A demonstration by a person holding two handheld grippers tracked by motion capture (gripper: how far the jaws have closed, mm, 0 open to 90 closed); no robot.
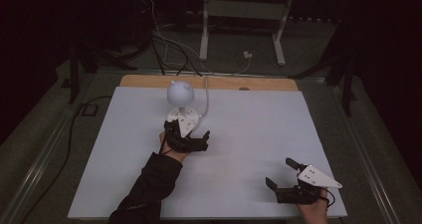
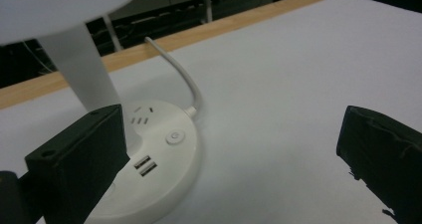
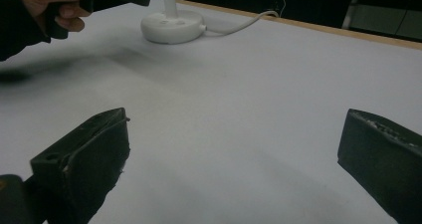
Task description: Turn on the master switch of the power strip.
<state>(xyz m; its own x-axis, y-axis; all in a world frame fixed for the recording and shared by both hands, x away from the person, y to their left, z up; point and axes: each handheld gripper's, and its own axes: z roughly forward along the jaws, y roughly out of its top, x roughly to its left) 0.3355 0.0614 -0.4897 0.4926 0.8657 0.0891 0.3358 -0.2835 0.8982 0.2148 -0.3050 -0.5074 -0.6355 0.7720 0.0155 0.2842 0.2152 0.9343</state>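
Note:
A white desk lamp stands at the back middle of the table, with a round head (image 1: 179,93) on a stem over a round base (image 1: 185,115). The base (image 2: 164,159) carries a power button (image 2: 175,137), socket slots and two USB ports (image 2: 143,165). My left gripper (image 1: 188,131) is open just in front of the base; its left jaw overlaps the base's near left side and the right jaw hangs over bare table. The lamp's white cable (image 2: 184,77) runs off the back edge. My right gripper (image 1: 280,172) is open over the front right of the table, with nothing between its jaws.
A white sheet (image 1: 259,129) covers the table, with a wooden strip (image 1: 249,83) along the far edge. Behind the table, a white stand's legs (image 1: 279,40) and loose cables (image 1: 164,40) lie on the dark floor. The left hand (image 3: 54,5) appears far off in the right gripper view.

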